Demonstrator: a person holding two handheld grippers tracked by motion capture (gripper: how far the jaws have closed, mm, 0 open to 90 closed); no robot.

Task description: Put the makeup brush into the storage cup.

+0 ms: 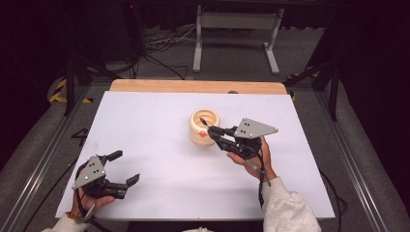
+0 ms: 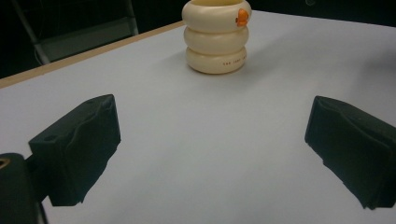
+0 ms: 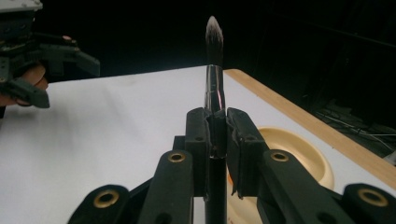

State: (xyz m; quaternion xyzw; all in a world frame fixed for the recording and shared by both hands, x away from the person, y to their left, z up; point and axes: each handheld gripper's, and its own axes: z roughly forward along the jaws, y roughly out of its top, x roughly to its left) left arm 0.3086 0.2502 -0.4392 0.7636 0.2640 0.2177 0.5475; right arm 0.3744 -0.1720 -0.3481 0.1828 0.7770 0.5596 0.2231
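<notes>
Brush (image 3: 215, 70) clamped in right gripper (image 1: 216, 133) beside cream holder (image 2: 215, 37), left gripper (image 1: 122, 169) held spread wide, empty, above table (image 1: 159, 116)

1. White sheet (image 1: 159, 145) covers most of the tabletop, flat.
2. Wooden table edge (image 1: 193, 86) shows as a bare strip past the sheet's far side.
3. Grey carpet floor (image 1: 232, 60) lies beyond and beside the table.
4. Light grey metal stand (image 1: 237, 21) is on the floor past the far edge, with two legs toward the table.
5. Black and white cables (image 1: 164, 46) are tangled on the floor left of the stand.
6. Metal rails (image 1: 43, 159) run along both table sides.
7. Yellow-black tape (image 1: 60, 92) is on the floor near the far-left corner.
</notes>
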